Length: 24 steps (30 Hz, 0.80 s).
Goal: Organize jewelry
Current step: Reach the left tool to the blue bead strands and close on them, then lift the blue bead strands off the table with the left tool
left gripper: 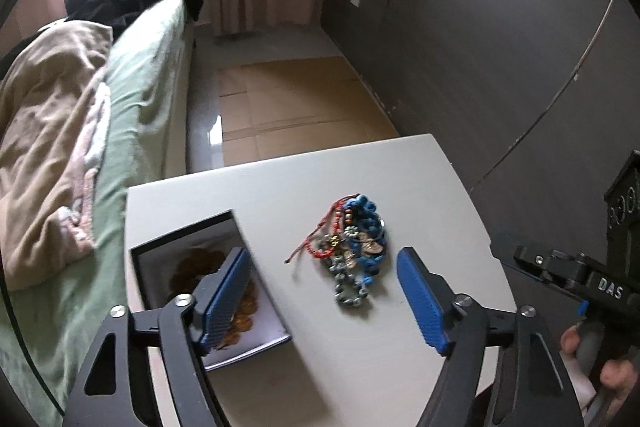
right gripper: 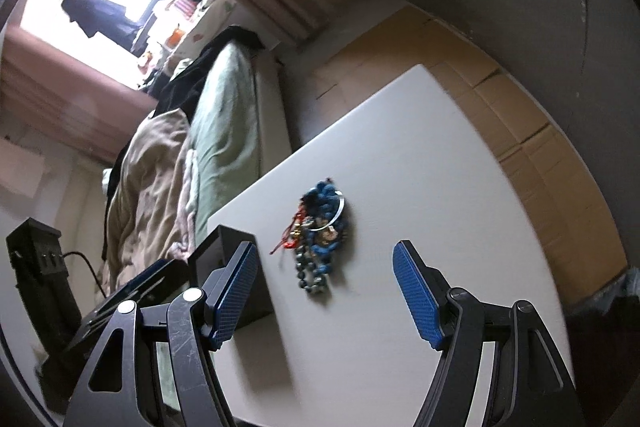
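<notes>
A tangled pile of jewelry (left gripper: 350, 245) lies on the white table (left gripper: 360, 327): blue beads, a red cord bracelet, a grey-green bead strand, small metal charms. It also shows in the right wrist view (right gripper: 320, 243) with a silver bangle on top. A black box (left gripper: 160, 247) with a white inside stands at the table's left and holds an amber bead string (left gripper: 240, 315). My left gripper (left gripper: 322, 271) is open and empty, hovering above the table just before the pile. My right gripper (right gripper: 324, 267) is open and empty, also near the pile. The box (right gripper: 224, 251) shows beside its left finger.
A bed with green sheet (left gripper: 136, 99) and beige blanket lies left of the table. Flattened cardboard (left gripper: 296, 107) covers the floor beyond. A dark wall (left gripper: 480, 47) runs on the right. The right gripper's body (left gripper: 592, 279) shows at the table's right edge.
</notes>
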Tool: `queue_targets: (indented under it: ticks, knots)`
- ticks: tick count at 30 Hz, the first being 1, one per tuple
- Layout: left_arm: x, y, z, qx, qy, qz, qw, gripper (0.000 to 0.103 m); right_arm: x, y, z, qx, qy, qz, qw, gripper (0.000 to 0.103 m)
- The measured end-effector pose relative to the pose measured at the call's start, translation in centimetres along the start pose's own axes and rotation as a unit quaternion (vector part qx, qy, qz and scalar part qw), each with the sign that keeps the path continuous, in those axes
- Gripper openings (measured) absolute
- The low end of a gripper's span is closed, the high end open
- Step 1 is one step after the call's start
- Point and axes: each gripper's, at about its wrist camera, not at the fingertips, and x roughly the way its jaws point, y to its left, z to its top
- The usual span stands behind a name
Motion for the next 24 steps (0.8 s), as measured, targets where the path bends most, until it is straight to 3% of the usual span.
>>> queue_targets:
  ticks: [5, 16, 24]
  knots:
    - [1.8, -1.6, 1.1, 0.011, 0.012, -0.005, 0.9999, 0.066, -0.2, -1.3, 0.5, 0.021, 0.001, -0.008, 1.0, 0.071]
    - [6.9, -4.1, 2.9, 0.036, 0.05, 0.01, 0.998, 0.036, -0.6, -3.5, 1.5, 0.051, 0.002, -0.016, 0.999, 0.071]
    - [10.7, -4.2, 3.1, 0.044, 0.077, 0.033, 0.9955, 0.027, -0.7, -4.9, 2.0, 0.067, 0.007, -0.024, 0.997, 0.071]
